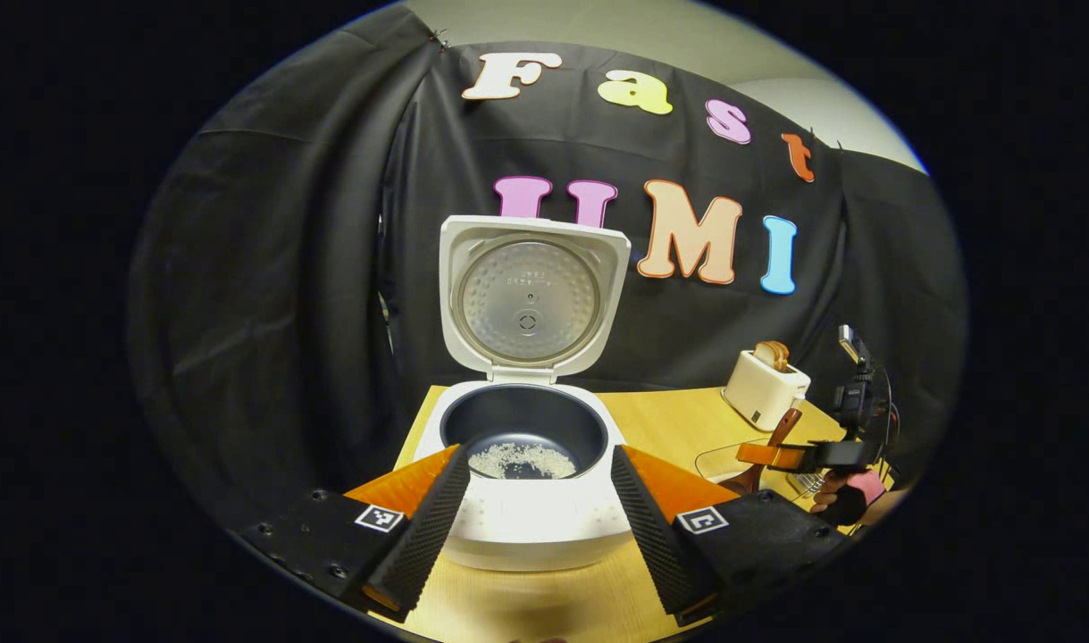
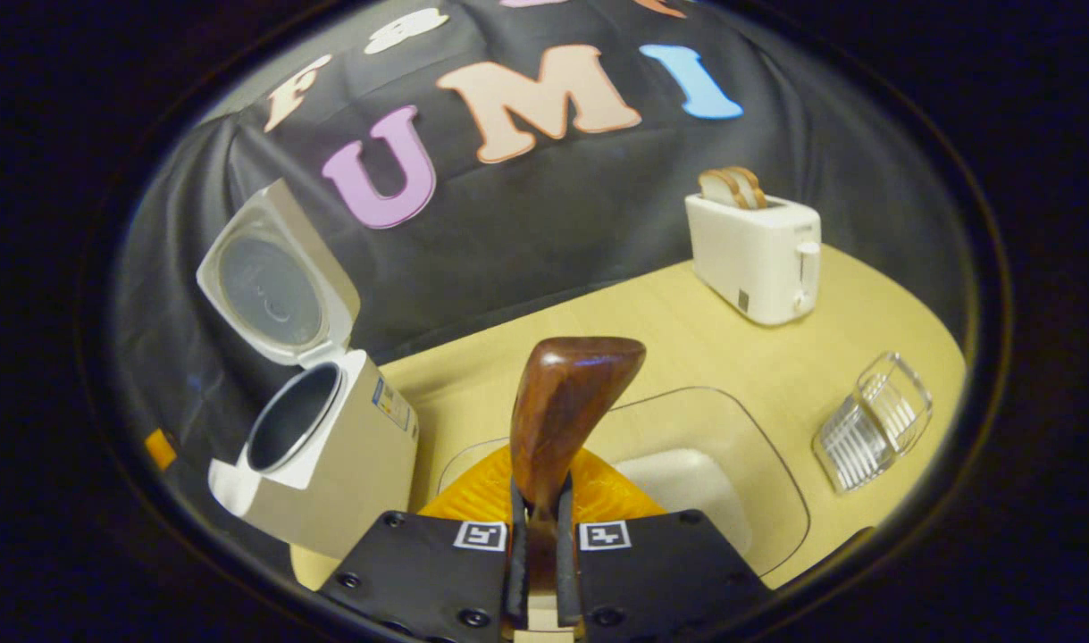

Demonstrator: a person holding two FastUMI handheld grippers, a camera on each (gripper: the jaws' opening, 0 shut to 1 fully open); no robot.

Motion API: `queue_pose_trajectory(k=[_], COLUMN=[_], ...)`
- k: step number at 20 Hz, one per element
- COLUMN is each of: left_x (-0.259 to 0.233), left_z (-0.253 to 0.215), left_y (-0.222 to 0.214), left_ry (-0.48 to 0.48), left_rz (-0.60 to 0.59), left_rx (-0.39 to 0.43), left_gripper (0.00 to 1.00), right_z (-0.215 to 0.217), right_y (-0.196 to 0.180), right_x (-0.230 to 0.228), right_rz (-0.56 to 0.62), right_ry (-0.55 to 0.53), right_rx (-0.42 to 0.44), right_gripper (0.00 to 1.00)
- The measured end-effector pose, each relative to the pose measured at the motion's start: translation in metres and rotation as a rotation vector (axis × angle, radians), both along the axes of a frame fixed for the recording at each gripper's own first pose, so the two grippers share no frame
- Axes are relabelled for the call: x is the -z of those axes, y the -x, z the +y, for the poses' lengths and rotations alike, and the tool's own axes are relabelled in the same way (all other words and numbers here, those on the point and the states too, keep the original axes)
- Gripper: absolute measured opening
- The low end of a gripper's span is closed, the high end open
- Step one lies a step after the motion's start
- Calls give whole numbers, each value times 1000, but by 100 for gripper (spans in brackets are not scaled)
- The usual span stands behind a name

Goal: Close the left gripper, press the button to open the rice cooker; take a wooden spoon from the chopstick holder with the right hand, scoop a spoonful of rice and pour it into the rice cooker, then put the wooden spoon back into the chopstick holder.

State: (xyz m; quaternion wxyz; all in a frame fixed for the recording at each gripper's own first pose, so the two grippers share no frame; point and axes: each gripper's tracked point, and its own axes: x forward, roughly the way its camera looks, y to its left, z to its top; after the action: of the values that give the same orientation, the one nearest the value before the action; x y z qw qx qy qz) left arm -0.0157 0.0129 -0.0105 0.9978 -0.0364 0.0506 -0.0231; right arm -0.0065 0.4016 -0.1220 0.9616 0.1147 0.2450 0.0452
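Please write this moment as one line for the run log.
rice cooker: lid open, rice inside | left gripper: jaws open | right gripper: jaws shut on wooden spoon | chopstick holder: on table

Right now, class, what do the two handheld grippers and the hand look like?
Left gripper: black ribbed fingers with orange bases, black plates bearing square black-and-white markers. Right gripper: black plates, matching markers, orange behind. The hand wears a black fingerless glove with a pink cuff.

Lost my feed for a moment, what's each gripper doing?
Left gripper: open, empty, before the rice cooker.
Right gripper: shut on the wooden spoon.
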Motion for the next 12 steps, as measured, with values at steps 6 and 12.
queue_pose_trajectory(k=[6, 12], left_x=[-1, -1], left_z=[-4, -9], left_y=[0, 1], left_ry=[-5, -11], left_rz=[-4, -7], left_rx=[42, 81], left_gripper=[94, 94], right_z=[-23, -47], right_y=[6, 10], right_x=[6, -14], right_rz=[71, 56], right_ry=[-277, -562], right_rx=[139, 213], right_gripper=[15, 16])
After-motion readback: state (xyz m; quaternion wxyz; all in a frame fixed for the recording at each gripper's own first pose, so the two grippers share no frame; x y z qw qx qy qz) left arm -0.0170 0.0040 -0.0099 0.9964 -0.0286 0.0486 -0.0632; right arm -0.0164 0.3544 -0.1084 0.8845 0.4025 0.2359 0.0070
